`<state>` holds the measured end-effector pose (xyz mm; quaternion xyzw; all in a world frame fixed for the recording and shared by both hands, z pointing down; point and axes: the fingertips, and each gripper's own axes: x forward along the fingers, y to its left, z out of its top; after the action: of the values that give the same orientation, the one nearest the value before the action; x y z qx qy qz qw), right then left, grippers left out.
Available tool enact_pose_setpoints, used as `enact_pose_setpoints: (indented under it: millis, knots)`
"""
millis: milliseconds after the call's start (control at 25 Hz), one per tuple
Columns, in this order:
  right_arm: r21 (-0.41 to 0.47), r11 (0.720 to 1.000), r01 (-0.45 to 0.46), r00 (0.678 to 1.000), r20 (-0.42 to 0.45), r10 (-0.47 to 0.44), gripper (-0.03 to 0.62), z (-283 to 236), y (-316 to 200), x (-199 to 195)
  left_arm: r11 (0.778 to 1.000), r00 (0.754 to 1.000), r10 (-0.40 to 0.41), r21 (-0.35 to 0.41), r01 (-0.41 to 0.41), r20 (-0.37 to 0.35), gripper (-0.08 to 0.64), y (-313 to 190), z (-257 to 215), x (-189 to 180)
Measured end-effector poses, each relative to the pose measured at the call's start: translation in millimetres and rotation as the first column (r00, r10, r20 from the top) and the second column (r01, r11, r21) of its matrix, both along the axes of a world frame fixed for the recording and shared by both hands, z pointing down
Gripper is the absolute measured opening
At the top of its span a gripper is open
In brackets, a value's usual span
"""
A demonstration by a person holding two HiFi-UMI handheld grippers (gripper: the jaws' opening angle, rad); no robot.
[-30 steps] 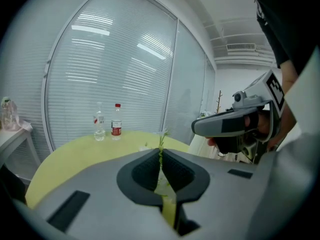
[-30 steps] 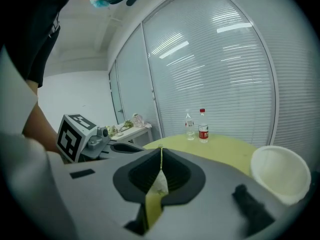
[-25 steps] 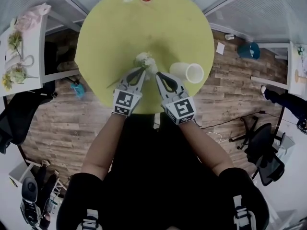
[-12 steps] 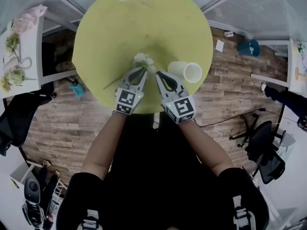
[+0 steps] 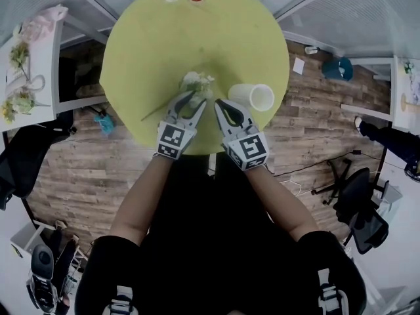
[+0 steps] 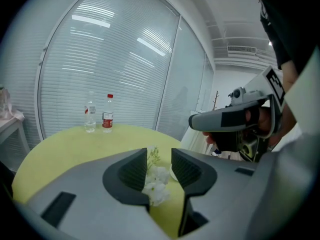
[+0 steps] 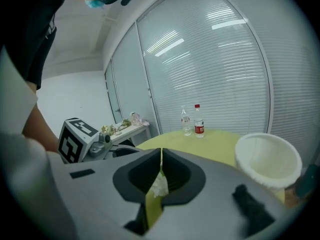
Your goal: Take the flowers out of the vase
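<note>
Left claw (image 6: pixel 159 156) has just been opening: jaws spread astride the white flowers (image 6: pixel 157 183), which lie on the green table (image 5: pixel 197 38). Right claw (image 7: pixel 161 156) pressed together, empty. Vase (image 5: pixel 257 98) lies tipped just right of them. I'd back straight off, clear of petals. Only head view shows the stem trailing left.

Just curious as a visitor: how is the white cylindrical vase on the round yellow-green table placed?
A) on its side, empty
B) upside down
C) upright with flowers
A: the white cylindrical vase lies sideways, its mouth empty, white flowers on the table beside it.
</note>
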<state>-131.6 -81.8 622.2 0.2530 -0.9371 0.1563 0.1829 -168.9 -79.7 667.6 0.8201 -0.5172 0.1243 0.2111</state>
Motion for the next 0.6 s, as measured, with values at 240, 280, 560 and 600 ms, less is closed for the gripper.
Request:
enact_pose_setpoints:
  millis: [240,280,560,600]
  knots:
    - [0.034,0.999,-0.008,1.000,0.009,0.008,0.020,-22,3,3,0.999,1.000,0.003,0.053,-0.003,0.004,0.143,5,-34,-3]
    - [0.043,0.999,-0.009,1.000,0.012,0.009,0.020,-27,3,4,0.998,1.000,0.003,0.062,-0.003,0.005,0.143,6,-40,-3]
    - [0.101,0.995,0.000,0.998,0.055,-0.005,0.020,-73,0,11,0.989,0.999,0.028,0.144,-0.031,0.020,0.146,14,-99,-1]
    - [0.108,0.994,0.006,0.998,0.067,-0.014,0.020,-80,0,12,0.987,0.999,0.030,0.158,-0.033,0.020,0.146,15,-109,-2]
